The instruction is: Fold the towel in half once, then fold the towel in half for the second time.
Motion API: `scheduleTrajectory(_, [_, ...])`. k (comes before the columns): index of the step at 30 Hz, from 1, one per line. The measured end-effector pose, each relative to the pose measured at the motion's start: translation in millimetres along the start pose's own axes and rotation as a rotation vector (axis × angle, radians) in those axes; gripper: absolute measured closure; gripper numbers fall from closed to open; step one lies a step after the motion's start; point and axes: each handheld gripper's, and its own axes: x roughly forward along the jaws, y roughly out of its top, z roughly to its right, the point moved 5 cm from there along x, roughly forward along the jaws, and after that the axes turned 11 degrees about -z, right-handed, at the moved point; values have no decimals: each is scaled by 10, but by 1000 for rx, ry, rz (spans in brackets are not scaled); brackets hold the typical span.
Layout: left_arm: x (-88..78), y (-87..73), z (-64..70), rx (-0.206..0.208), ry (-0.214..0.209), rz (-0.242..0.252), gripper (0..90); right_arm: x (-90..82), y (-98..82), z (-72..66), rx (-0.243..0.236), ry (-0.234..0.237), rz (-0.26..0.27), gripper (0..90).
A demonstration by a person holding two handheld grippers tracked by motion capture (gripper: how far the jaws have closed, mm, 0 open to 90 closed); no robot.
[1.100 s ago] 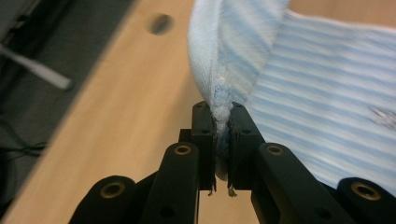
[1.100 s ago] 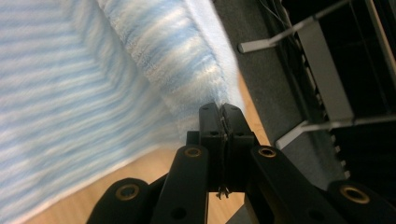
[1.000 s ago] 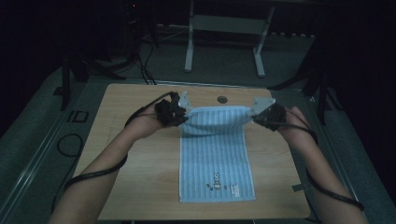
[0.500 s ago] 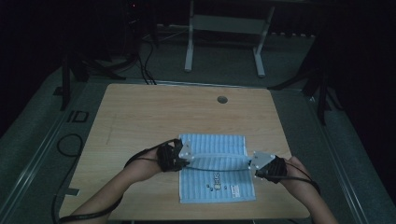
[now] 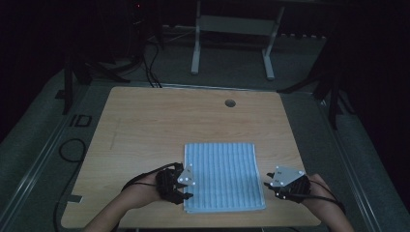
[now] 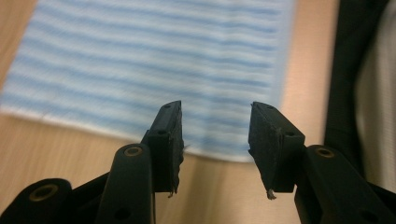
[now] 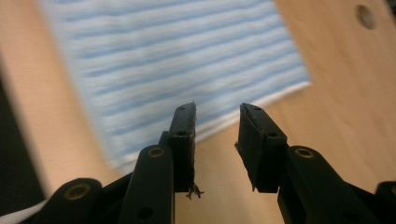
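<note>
Towel (image 5: 222, 176) now folded flat, both grippers' fingers just opened, released, nothing btwn, towel ahead

A wooden table (image 5: 145, 140) with rounded corners has a round hole (image 5: 230, 103) near its far edge. Beyond it on the dark floor stands a white metal frame (image 5: 232, 29) on two legs. Black cables (image 5: 67, 150) loop on the floor along the table's left side.
</note>
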Motion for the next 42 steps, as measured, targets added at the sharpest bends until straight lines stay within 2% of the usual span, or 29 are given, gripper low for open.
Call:
scheduleTrajectory(3, [78,-16,-107,-24,-2,-17,532,118,43,123,19,3,-9,664])
scheduleTrajectory(6, [163,-20,-214,-40,10,-39,516,293,104,225,4,28,-25,643])
scheduleTrajectory(7, [197,-18,-270,-47,11,-40,495,421,139,308,-1,63,-36,607])
scheduleTrajectory(9, [245,-24,-374,-82,3,-54,494,466,150,340,-4,72,-42,608])
scheduleTrajectory(12, [282,-39,-522,-85,24,-95,457,620,190,472,-16,111,-44,587])
scheduleTrajectory(14, [288,-32,-627,-90,17,-88,452,695,212,540,-34,137,-39,569])
scheduleTrajectory(15, [288,-23,-715,-100,-1,-86,451,723,218,571,-37,150,-43,569])
scheduleTrajectory(17, [294,-20,-797,-104,12,-107,451,841,239,717,-45,192,-72,560])
scheduleTrajectory(18, [295,-18,-836,-106,16,-114,451,841,239,717,-45,192,-72,560])
scheduleTrajectory(19, [302,-14,-892,-117,12,-121,451,902,240,794,-54,222,-103,554])
scheduleTrajectory(21, [319,-8,-989,-139,14,-134,451,923,240,822,-56,229,-113,552])
scheduleTrajectory(23, [336,-5,-1057,-153,12,-145,451,984,237,912,-55,262,-150,544])
scheduleTrajectory(25, [363,3,-1146,-161,2,-159,451,1040,237,989,-57,273,-190,534])
scheduleTrajectory(26, [380,10,-1194,-171,5,-170,451,1068,238,1023,-59,297,-213,521])
scheduleTrajectory(28, [415,35,-1300,-189,-1,-191,450,1114,263,1102,-79,297,-244,518])
scheduleTrajectory(30, [447,77,-1407,-197,14,-217,425,1156,310,1187,-76,312,-275,504])
scheduleTrajectory(32, [476,143,-1497,-203,11,-220,403,1202,379,1274,-79,306,-295,502])
scheduleTrajectory(33, [487,181,-1536,-206,9,-220,399,1254,469,1348,-76,311,-294,501])
scheduleTrajectory(39, [633,308,-1713,-199,6,-265,393,1383,658,1491,-68,306,-315,522])
scheduleTrajectory(41, [698,313,-1764,-198,-1,-280,393,1441,677,1508,-76,317,-342,536])
scheduleTrajectory(42, [720,315,-1781,-204,-2,-281,393,1491,670,1503,-83,326,-374,542])
